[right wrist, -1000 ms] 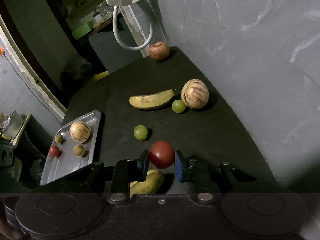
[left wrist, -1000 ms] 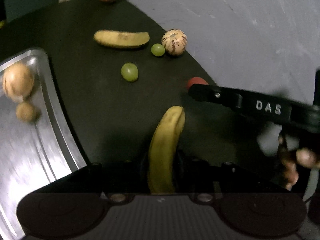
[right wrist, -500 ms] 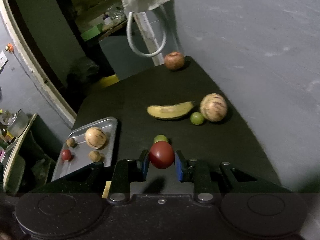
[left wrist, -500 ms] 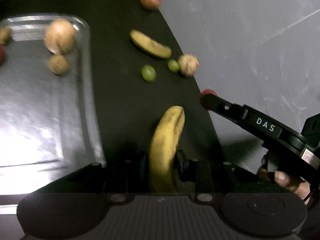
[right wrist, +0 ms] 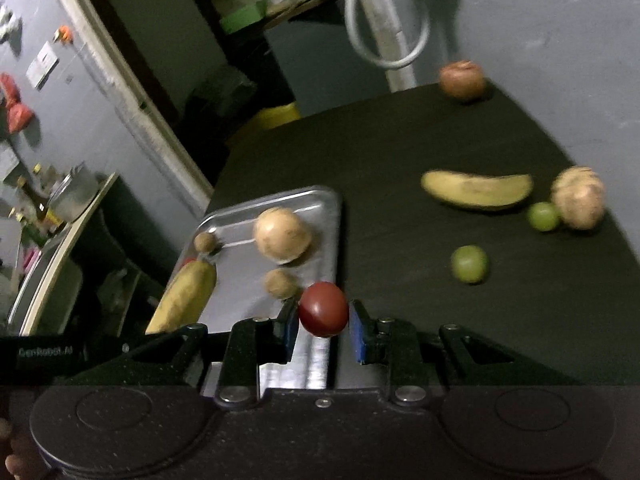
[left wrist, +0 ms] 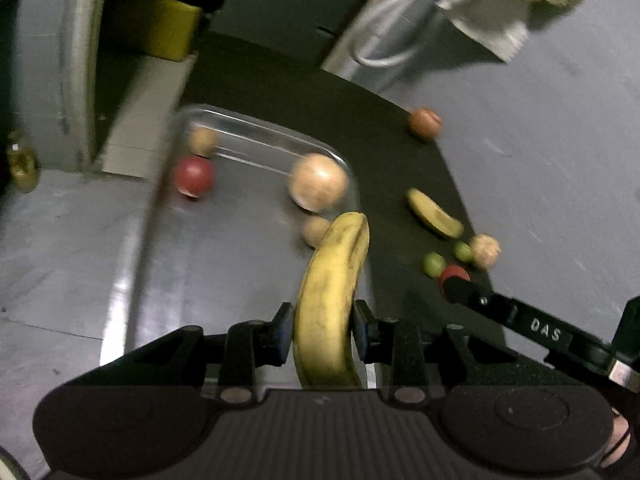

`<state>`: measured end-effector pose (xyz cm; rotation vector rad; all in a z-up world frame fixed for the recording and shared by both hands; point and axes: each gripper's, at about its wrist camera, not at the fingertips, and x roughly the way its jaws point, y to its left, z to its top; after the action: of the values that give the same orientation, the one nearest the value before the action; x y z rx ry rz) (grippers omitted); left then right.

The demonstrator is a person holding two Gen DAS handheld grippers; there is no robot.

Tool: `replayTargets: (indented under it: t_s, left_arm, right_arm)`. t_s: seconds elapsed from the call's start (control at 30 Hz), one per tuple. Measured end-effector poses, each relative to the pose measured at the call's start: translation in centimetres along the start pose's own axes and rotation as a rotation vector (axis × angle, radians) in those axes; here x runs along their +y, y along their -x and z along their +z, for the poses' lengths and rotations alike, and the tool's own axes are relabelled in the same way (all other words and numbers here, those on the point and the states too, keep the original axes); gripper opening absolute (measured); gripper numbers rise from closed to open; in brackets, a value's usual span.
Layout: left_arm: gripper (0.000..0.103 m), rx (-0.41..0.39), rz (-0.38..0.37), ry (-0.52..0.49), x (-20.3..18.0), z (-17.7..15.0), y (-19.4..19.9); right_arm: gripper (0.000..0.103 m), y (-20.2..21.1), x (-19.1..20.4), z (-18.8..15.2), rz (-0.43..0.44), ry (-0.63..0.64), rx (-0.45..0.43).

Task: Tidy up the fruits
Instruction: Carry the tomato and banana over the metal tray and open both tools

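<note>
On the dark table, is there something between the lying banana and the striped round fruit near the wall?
Yes. In the right wrist view, a small green fruit sits in the gap between the banana and the striped round fruit, close against the striped fruit.

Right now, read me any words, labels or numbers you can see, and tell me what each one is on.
"DAS": white letters on the right gripper finger, seen from the left wrist view.
"GenRobot.AI": faint and blurred print on the left gripper body, at the left edge of the right wrist view; reading uncertain.
Papers on the wall: too blurred to read.
</note>
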<state>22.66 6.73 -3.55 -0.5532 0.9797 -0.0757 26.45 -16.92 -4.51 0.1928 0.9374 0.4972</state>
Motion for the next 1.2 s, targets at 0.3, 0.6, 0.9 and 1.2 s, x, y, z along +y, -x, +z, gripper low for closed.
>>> replayTargets:
  t_s: [0.3, 0.6, 0.9, 1.2]
  left_arm:
    - [0.033, -0.045, 0.077, 0.040, 4.9, 1.5, 0.5]
    - [0.033, -0.012, 0.085, 0.012, 6.9, 2.0, -0.6]
    - [0.033, 0.021, 0.083, -0.018, 7.1, 2.2, -1.8]
    - [0.034, 0.038, 0.091, -0.022, 7.2, 2.2, -2.2]
  right_arm:
    - [0.029, -4.5, 3.9, -0.7, -0.021, 0.097, 0.064]
    - [0.029, -6.4, 4.9, -1.4, -0.071, 0.123, 0.084]
    - [0.030, -6.5, 5.9, -1.7, -0.106, 0.182, 0.069]
    - [0.037, -5.7, 5.6, -1.9, -0.114, 0.182, 0.057]
